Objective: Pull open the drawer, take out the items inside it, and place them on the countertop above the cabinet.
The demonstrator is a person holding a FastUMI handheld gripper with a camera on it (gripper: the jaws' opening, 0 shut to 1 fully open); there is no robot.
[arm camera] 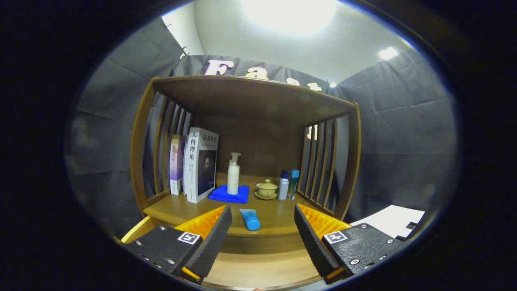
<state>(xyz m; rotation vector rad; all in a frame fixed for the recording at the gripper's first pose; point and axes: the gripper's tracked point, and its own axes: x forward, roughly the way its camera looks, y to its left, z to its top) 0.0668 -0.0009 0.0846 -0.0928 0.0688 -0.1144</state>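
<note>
Jaws of the gripper (262, 234) stand spread and empty, with a blue tube (250, 218) lying just ahead between them on the worktop (278, 216), apparently placed, while the drawer (258, 266) below looks open.

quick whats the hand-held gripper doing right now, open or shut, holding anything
Hand-held gripper: open, holding nothing; blue tube lies on the countertop between and just ahead of its fingers.
</note>
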